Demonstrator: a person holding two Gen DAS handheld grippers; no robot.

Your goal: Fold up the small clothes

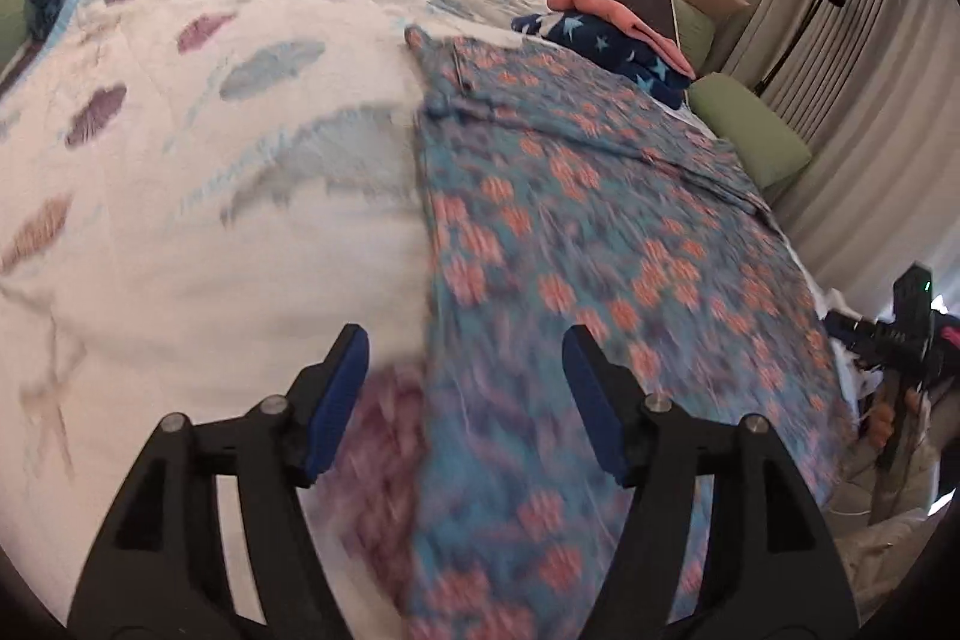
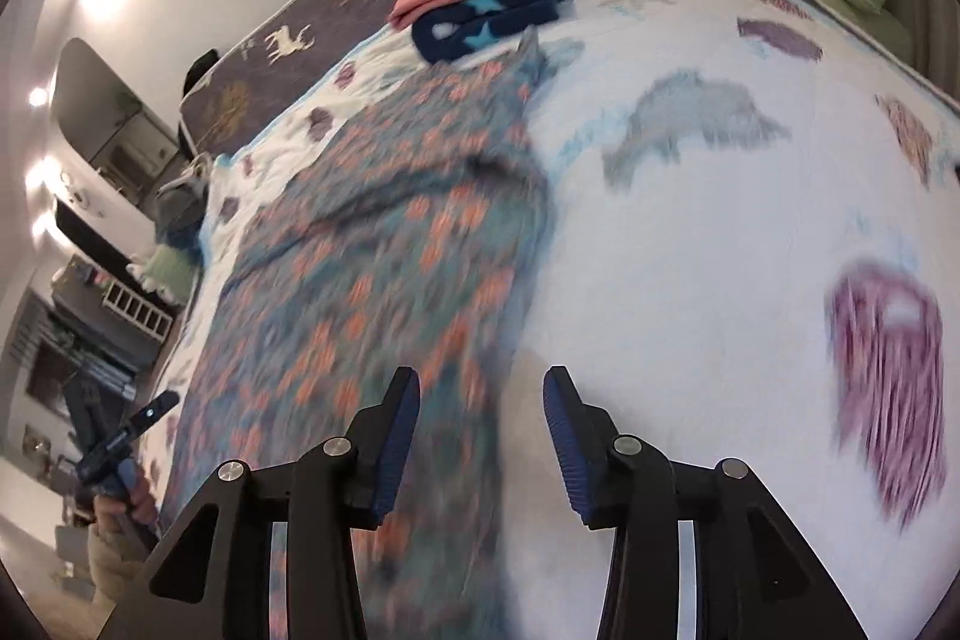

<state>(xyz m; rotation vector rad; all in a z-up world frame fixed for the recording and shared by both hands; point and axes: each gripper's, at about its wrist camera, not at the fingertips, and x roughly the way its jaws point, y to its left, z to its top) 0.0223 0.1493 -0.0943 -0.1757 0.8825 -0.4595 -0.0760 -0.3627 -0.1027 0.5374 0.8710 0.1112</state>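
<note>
Flowery cloth [image 1: 600,244] spread flat on the bed's white blanket [image 1: 210,196], long way running off toward the folded pile [image 1: 600,34]. Left gripper [image 1: 465,400] open over the cloth's left edge, right gripper [image 2: 480,430] open over its right edge, both empty and equally near. No readable writing anywhere.

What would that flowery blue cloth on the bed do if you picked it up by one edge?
The flowery blue cloth would probably droop and hang limp: it lies flat on the bed cover with soft creases near its far end. It looks thin, so likely light. Pushed, it would more likely bunch up than slide whole, since the cover looks fuzzy.
</note>
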